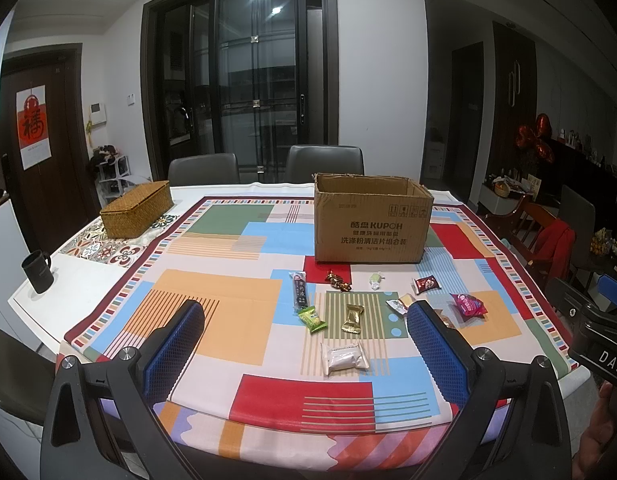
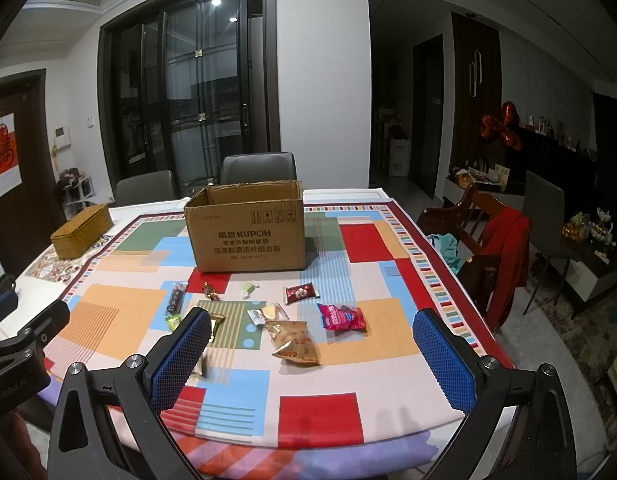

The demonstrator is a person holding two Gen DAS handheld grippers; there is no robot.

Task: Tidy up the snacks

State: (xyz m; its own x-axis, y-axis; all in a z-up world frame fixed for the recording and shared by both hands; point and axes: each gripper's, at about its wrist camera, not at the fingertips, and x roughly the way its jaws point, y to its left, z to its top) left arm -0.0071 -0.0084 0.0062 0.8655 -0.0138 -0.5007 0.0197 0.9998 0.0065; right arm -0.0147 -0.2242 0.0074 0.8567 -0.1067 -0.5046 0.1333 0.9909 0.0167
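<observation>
Cardboard box (image 1: 372,220), open at the top, stands on the patterned tablecloth (image 1: 212,300) well ahead of both grippers, with the snacks scattered on the cloth between it and them. The left gripper (image 1: 306,328) hangs above the near part of the table with its blue-padded fingers spread wide and nothing between them. Framed in that gap lie a white packet (image 1: 344,358) nearest, a gold wrapper (image 1: 353,319) and a green packet (image 1: 312,319) just beyond it, then a long dark bar (image 1: 299,290) and small brown candies (image 1: 338,281) close to the box. A pale green candy (image 1: 375,280) and a dark red packet (image 1: 426,284) sit farther ahead and to the right.

The right gripper (image 2: 312,334) is likewise released — fingers wide apart, holding nothing. Between them, straight ahead, lie a crumpled tan packet (image 2: 294,342) and a pink packet (image 2: 342,317), with a small yellow-and-white packet (image 2: 266,313) just beyond the tan one. Its left finger (image 2: 180,360) partly hides the gold wrapper.

Far off to the left of both — a woven basket (image 1: 134,208) with its lid on, and a dark mug (image 1: 38,271) near the table edge.
</observation>
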